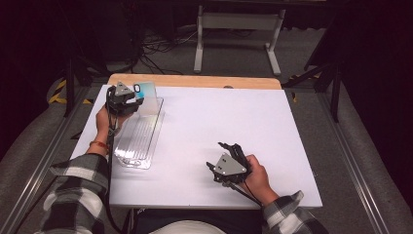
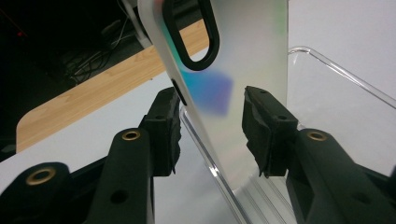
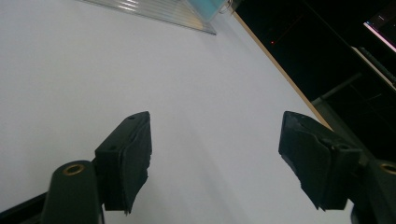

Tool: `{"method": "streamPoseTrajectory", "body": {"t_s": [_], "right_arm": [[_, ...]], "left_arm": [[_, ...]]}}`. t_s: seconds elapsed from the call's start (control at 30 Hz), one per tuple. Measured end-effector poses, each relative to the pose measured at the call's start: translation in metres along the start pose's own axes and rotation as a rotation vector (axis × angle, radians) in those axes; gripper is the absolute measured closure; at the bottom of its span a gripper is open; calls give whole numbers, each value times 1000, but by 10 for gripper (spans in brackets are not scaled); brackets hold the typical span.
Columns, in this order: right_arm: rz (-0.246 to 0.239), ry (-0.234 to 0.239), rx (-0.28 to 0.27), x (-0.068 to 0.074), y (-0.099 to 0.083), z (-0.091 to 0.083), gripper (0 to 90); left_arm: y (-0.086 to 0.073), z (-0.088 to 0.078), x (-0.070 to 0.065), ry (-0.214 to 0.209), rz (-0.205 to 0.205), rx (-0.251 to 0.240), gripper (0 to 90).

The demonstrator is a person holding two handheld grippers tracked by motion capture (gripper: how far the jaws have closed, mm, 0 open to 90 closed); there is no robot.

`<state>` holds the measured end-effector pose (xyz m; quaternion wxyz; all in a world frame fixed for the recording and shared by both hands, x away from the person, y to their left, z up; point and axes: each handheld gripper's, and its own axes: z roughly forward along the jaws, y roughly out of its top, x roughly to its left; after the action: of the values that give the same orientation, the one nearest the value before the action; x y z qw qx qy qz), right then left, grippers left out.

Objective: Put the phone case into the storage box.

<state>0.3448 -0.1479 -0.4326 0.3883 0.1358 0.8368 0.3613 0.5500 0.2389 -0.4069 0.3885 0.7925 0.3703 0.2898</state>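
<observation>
1. Up in the upper left of the high view, the left gripper (image 1: 127,100) holds a frosted, translucent phone case (image 1: 147,100) with a teal tint, standing upright at the far end of a clear ribbed plastic tray (image 1: 138,141). The tray lies long and narrow on the smooth white tabletop (image 1: 209,122), whose far edge is pale wood. Lower centre, the right gripper (image 1: 225,157) rests low over bare white surface, well apart from the tray.

2. Centre of the left gripper view, the matte black pads press both edges of the phone case (image 2: 252,60), a narrow grip; its oval black-rimmed camera cutout (image 2: 191,32) sits at the top. The glossy tray rim (image 2: 336,70) curves at right.

3. Across the right gripper view, the jaws stand wide with nothing between them; the tray (image 3: 159,10) lies at the top edge.
</observation>
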Motion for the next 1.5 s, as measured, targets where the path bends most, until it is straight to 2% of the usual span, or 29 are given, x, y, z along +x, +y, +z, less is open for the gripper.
{"method": "streamPoseTrajectory", "body": {"t_s": [0.6,0.87,0.9,1.27,1.4,1.5], "right_arm": [[2,-14,15,-1,1,2,258],[5,-9,14,-1,1,2,258],[3,-9,15,-1,1,2,258],[0,-10,13,-1,1,2,258],[-2,-10,12,-1,1,2,259],[6,-12,10,-2,1,1,259]], "left_arm": [[-1,-15,-1,5,-13,-48,565],[0,-19,-1,33,-7,-60,568],[0,-19,-1,33,-16,-63,567],[-1,-24,1,29,-18,-67,660],[-2,-27,1,21,-28,-82,660],[-3,-31,0,20,-19,-97,661]]}}
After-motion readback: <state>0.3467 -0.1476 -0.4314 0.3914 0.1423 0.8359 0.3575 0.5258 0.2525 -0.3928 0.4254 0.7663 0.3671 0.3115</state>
